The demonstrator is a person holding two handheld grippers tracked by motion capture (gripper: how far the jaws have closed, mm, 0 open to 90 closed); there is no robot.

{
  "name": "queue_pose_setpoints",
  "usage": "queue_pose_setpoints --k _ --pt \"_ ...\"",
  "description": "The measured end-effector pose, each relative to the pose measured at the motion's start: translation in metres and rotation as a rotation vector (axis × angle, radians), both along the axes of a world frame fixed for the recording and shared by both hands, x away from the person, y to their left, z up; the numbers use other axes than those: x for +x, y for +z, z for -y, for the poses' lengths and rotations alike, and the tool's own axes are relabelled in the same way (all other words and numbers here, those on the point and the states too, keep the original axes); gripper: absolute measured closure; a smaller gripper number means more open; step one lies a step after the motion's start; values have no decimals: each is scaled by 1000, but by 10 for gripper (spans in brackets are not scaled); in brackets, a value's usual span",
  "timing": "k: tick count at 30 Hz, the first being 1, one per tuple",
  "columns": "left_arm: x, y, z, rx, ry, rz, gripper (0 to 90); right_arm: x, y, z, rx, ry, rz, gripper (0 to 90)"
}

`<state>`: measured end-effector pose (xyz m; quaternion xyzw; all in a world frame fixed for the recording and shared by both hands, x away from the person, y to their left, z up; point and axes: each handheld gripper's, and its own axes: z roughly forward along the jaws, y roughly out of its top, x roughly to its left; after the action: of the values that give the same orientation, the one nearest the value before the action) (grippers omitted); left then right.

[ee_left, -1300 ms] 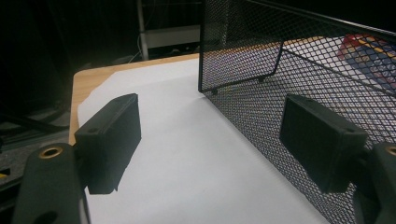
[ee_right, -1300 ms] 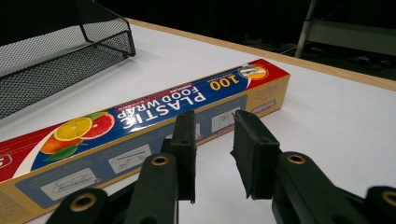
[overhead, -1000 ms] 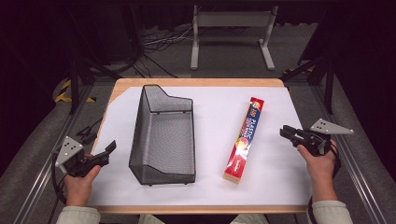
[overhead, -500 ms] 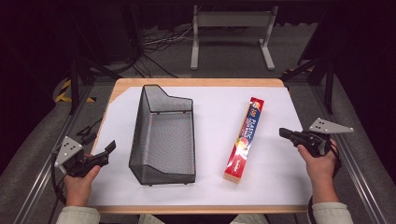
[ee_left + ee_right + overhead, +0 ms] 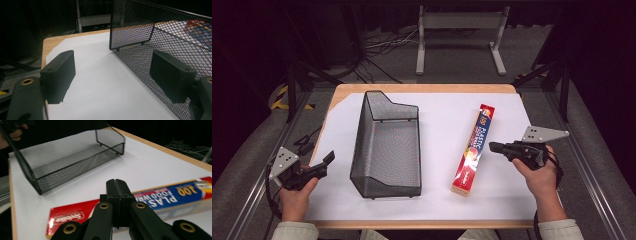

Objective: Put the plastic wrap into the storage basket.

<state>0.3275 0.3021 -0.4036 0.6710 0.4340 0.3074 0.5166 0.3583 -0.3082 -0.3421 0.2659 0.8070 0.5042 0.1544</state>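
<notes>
Box: a long red and blue cardboard box of plastic food wrap (image 5: 475,148) lies flat on the white sheet covering the wooden table (image 5: 432,89), to the right of the basket and just left of the right gripper, clear of both
Basket: a black wire mesh basket (image 5: 387,145) stands open-topped on the sheet between the two grippers, well apart from the box
Right gripper: the right gripper (image 5: 495,147) is held just above the sheet beside the box; its jaws have just been closing and now meet flat with nothing between them
Left gripper: the left gripper (image 5: 329,159) rests near the table's left edge; its jaws stand wide apart and empty
Hard to make out: from above, the left jaws overlap into one dark shape and their gap cannot be judged; the small print on the box is unreadable there
Cut off: the right gripper view crops both ends of the box (image 5: 160,197), and the gripper's arms cover part of its middle
Seen through mesh: the left gripper view shows the basket wall (image 5: 160,42) close against one jaw, with a blurred patch of the box's colours behind the mesh
Lettering: the right gripper view shows the box's print upside down, large enough to read
</notes>
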Motion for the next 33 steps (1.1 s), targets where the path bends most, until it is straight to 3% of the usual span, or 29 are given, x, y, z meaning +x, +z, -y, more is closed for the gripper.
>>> queue_pose_setpoints --k 8,16,27,33 --pt "-1 0 -2 -6 6 -1 216 -9 8 -34 -23 135 -9 900" --pt "-1 0 -3 -6 8 -1 215 -9 11 -62 -48 207 -31 900" --pt "-1 -2 -8 -15 22 -3 216 2 -11 -111 -248 238 -181 900" --pt "-1 -2 -9 -18 29 -6 215 8 -22 -121 -312 223 -234 900"
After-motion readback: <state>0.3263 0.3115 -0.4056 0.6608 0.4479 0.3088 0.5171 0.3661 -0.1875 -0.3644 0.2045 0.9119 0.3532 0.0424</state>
